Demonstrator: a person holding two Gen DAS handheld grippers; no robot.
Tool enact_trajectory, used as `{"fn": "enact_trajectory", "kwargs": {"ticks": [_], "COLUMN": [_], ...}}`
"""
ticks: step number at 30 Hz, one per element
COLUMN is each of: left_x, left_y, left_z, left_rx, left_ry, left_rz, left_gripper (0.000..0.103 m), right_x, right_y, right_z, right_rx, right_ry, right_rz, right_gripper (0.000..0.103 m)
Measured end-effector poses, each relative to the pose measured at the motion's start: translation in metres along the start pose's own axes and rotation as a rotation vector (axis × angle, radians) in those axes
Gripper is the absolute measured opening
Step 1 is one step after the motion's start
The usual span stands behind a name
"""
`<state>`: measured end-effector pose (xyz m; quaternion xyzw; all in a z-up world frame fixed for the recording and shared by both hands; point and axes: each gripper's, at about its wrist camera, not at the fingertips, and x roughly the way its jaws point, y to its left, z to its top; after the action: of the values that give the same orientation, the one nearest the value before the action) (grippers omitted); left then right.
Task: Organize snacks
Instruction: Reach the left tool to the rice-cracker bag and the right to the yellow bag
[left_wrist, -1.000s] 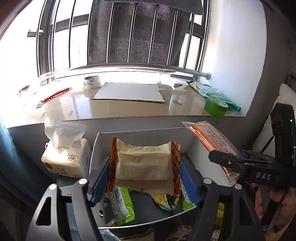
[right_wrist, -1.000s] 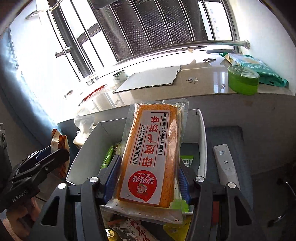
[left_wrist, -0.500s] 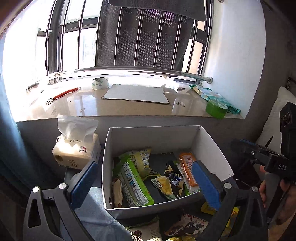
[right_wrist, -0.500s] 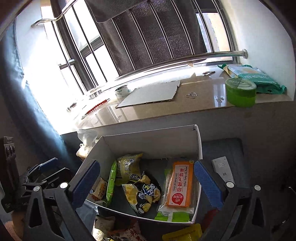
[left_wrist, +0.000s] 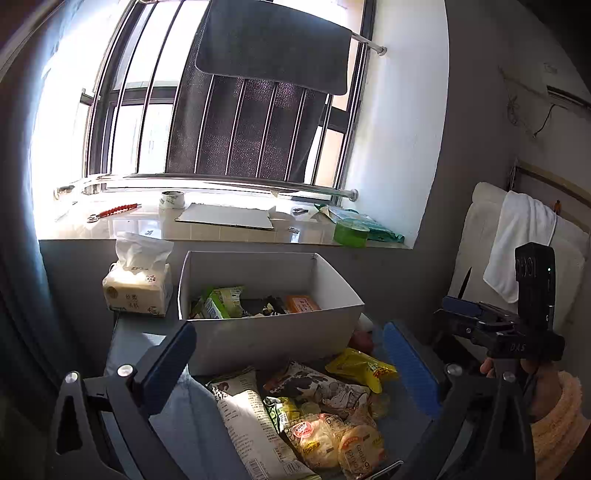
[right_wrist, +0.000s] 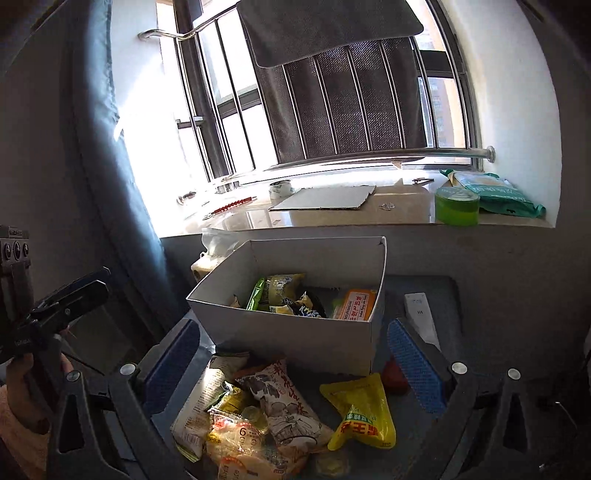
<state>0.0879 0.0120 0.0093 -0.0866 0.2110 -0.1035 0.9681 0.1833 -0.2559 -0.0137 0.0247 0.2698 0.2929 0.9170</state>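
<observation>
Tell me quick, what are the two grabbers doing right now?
Left gripper: open, holding nothing.
Right gripper: open, holding nothing.

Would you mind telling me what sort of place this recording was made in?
Probably a room in a home, perhaps a bedroom. A barred window has a tiled sill holding household clutter, a tissue pack sits beside a snack box, and a towel hangs over pale furniture.

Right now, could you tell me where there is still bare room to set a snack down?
Inside the white box, only a dark strip of floor along the far wall shows bare, behind the orange cake pack. The grey surface between the tissue pack and the box is bare. In front of the box, the snack pile crowds everything.
</observation>
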Motion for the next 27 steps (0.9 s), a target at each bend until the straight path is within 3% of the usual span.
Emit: {"fn": "enact_trajectory", "kwargs": {"ticks": [6, 11, 14, 17, 21, 27], "left_x": [-0.037, -0.048, -0.046, -0.041, -0.034, -0.028], "left_y": [-0.002, -0.001, -0.003, -0.006, -0.007, -0.007], "left_z": [-0.063, -0.107, -0.121, -0.125, -0.124, -0.128], "left_rx": [-0.067, -0.148, -0.158, -0.163, -0.171, -0.172], "left_ry": [0.036, 0.095, 0.128, 0.154, 0.173, 0.195], "left_rz": [0.036, -0.010, -0.017, -0.018, -0.033, -0.024], "left_gripper": [0.103, 0.103, 0.103, 0.103, 0.103, 0.103], "right_x": [-0.037, -0.047, -0.045, -0.039, -0.018, 0.051], "right_y": [-0.008, -0.018, -0.026, -0.032, -0.043, -0.064], "right_z": [-0.070, -0.127, -0.147, -0.150, -0.138, -0.103], "right_rx": [0.091, 0.195, 0.235, 0.245, 0.292, 0.306], "right_ry": [-0.007, 0.049, 0.095, 0.110, 0.119, 0.194], "right_rz": [-0.036, -0.077, -0.059, -0.082, -0.027, -0.048], "right_gripper": [0.103, 0.103, 0.103, 0.103, 0.103, 0.103]}}
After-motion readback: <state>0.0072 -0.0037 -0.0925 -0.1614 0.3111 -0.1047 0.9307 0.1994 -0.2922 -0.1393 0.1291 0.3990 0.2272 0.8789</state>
